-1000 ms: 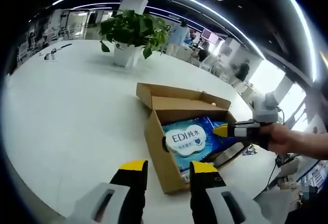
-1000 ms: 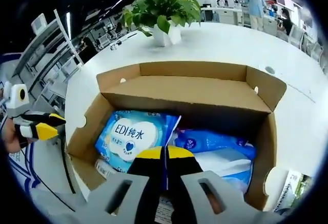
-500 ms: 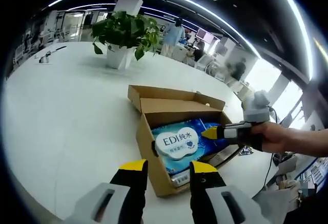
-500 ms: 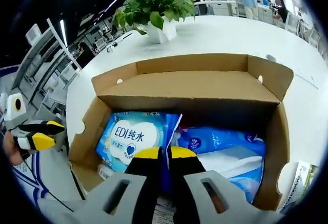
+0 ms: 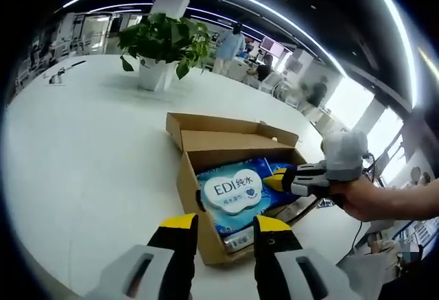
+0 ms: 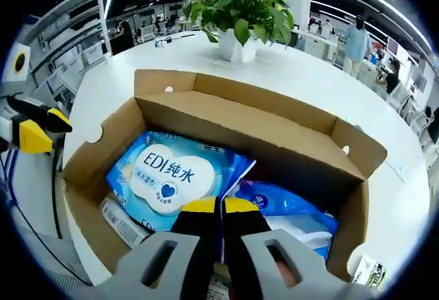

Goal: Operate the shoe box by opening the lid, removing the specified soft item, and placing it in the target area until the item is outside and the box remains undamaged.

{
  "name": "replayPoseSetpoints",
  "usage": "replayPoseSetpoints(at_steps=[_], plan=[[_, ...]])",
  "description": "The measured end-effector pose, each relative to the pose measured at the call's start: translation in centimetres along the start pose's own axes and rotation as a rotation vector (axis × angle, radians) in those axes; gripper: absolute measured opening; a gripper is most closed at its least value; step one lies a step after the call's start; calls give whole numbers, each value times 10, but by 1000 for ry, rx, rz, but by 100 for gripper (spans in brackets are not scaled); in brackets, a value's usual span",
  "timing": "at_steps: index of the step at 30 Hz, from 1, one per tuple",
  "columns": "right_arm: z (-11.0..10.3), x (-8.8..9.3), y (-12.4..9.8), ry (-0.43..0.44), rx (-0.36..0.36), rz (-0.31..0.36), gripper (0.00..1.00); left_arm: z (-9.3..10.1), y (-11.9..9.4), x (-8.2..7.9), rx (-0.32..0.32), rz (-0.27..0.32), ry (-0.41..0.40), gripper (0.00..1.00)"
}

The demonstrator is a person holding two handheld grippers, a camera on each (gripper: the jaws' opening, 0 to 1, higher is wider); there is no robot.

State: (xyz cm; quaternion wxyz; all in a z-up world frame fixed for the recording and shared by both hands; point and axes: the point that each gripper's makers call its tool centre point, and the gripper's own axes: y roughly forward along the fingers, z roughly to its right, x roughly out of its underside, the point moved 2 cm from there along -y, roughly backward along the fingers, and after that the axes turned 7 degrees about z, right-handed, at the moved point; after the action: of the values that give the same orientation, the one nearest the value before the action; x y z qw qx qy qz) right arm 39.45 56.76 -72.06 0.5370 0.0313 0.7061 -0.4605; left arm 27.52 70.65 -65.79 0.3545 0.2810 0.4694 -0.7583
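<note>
With its jaws clenched on the wipes pack's (image 6: 175,176) edge, the right gripper (image 6: 220,207) is risking tearing the shoe box (image 6: 309,139) wall at 3 o'clock, while the left gripper (image 5: 221,226) is hovering released.

The left gripper view looks from farther back across the white table (image 5: 82,149) at the open shoe box (image 5: 199,197); the right gripper view peers closely down into that same shoe box (image 6: 89,169).
</note>
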Motion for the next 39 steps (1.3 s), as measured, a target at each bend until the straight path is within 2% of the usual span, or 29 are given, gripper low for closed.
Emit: replayPoseSetpoints(at_steps=[5, 8, 11, 19, 33, 34, 35, 37, 39], plan=[[7, -4, -10, -24, 19, 24, 0, 4, 5, 1, 7, -4, 1, 32], [18, -6, -18, -39, 54, 41, 0, 10, 11, 2, 19, -12, 4, 32], [28, -9, -25, -19, 85, 57, 0, 15, 17, 5, 29, -22, 9, 32], [50, -14, -44, -1, 123, 84, 0, 43, 41, 9, 77, -58, 30, 32], [69, -4, -65, 69, 163, 111, 0, 54, 80, 16, 69, -130, 55, 31], [70, -3, -67, 71, 166, 112, 0, 54, 81, 11, 65, -111, 75, 31], [74, -2, -69, 83, 169, 113, 0, 57, 83, 10, 69, -115, 71, 32], [77, 0, -72, 88, 172, 111, 0, 59, 86, 9, 70, -121, 129, 32], [81, 2, -74, 90, 175, 107, 0, 63, 92, 8, 75, -127, 127, 32]])
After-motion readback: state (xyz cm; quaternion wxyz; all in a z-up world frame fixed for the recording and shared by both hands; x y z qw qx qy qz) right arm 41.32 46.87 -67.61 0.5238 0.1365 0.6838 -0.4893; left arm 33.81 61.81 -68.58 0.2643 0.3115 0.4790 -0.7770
